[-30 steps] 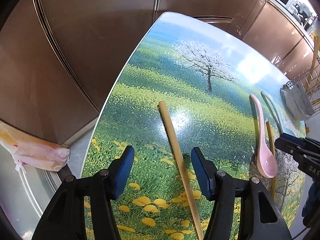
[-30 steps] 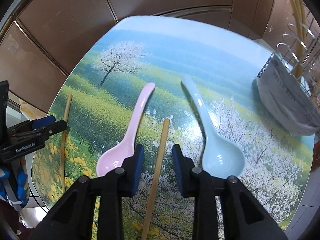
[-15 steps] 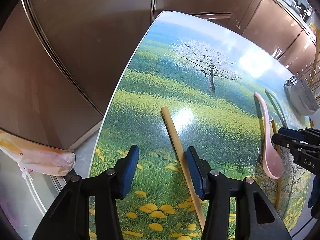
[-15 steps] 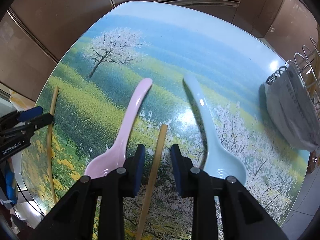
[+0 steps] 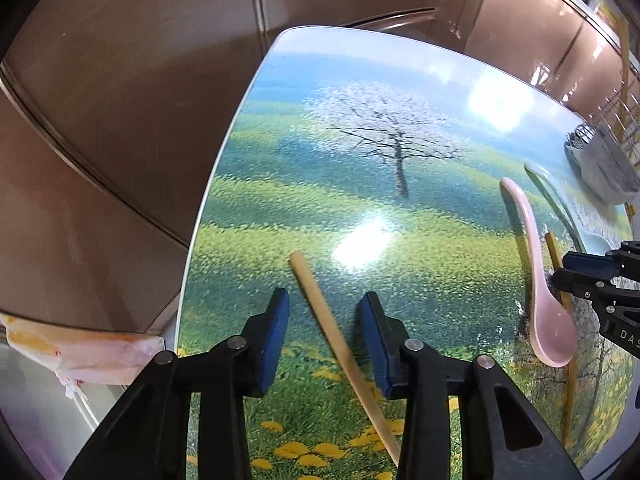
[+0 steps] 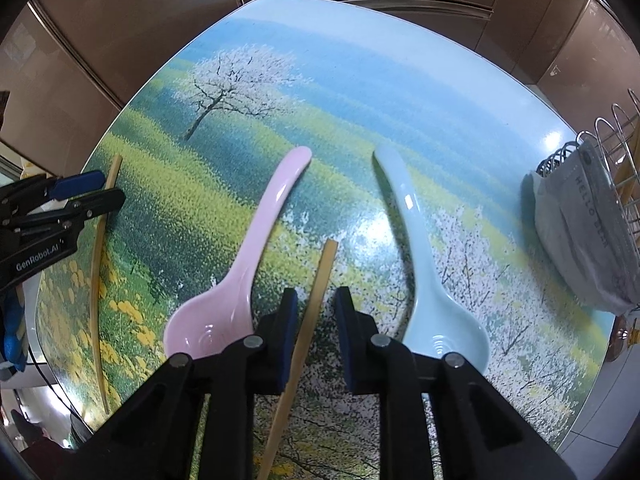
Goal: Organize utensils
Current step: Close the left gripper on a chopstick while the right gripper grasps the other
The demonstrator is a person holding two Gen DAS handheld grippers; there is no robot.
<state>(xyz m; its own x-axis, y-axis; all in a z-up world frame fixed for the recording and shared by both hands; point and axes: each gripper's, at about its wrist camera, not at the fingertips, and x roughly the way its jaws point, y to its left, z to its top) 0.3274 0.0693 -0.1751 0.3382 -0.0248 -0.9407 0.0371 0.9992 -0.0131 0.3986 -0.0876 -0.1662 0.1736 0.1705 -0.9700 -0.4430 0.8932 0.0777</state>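
Near the table's point(image 6: 400, 40) left edge, the left gripper point(image 5: 323, 320) straddles a slim wooden chopstick point(image 5: 340, 344), jaws closing, pads not yet pressing; glossy pink spoon point(image 6: 240, 256); the right gripper point(image 6: 316, 312), narrowing, brackets a second chopstick point(image 6: 316, 292) untouched; pale-blue spoon point(image 6: 424, 256); landscape-printed tabletop, brown panelled walls.

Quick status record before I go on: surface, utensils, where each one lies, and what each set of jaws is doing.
surface: table with a printed meadow picture
left gripper: jaws have just been closing, astride the left chopstick, pads not yet touching it
right gripper: jaws have just been closing, astride the right chopstick, narrow gaps remain
pink spoon: flat, left of the right chopstick
blue spoon: flat, right of it
wire rack: far right, grey cloth against it
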